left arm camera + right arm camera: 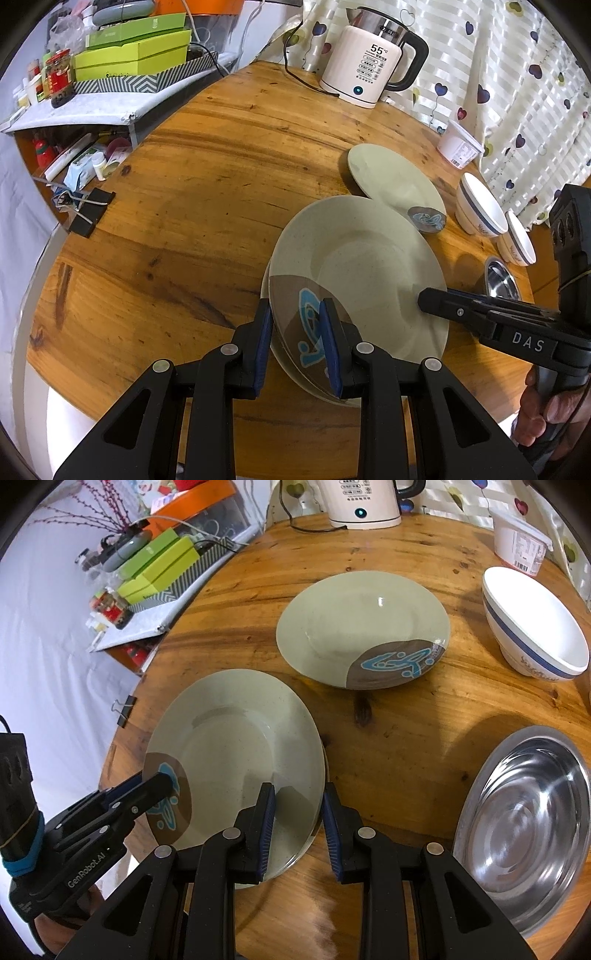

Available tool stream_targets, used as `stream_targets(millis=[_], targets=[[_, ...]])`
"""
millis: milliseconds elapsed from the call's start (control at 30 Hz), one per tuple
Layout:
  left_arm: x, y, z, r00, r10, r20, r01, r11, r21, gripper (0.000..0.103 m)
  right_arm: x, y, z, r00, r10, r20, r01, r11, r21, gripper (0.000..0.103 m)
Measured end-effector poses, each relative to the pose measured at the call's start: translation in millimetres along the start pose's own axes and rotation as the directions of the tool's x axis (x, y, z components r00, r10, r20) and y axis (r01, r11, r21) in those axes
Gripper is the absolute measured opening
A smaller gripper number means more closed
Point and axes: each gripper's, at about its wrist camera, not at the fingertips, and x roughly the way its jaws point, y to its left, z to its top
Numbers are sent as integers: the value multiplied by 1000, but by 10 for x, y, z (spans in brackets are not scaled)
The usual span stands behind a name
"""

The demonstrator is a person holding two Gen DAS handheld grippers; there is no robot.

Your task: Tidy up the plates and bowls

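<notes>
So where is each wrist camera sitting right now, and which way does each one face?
Left wrist: behind the left gripper, facing across the table toward the kettle; its fingers straddle the near plate's rim; the right gripper and a hand show at right.
Right wrist: behind the right gripper at the same plate's opposite rim, steel bowl at right; the left gripper shows at left.
Shared: near plate, far plate, kettle, white bowl, both grippers.

— A home, is it?
— Yes; a round wooden table (pixel 184 206) by a heart-print curtain (pixel 517 74); an electric kettle (pixel 364 59); plates (pixel 362 627) and bowls (pixel 535 627); a shelf (pixel 74 107) of jars and boxes.
</notes>
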Motion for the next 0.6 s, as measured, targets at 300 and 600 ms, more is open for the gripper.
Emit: stream_targets(millis=[300,600], targets=[[3,11,-21,1000,4,-5,-4,1000,-4,27,3,47,-17,1000,-22,2,22,999,-25,27],[15,26,-47,1000,10,-5,-10,1000,-5,27,12,98,-27,998,-59,14,60,996,-64,28]])
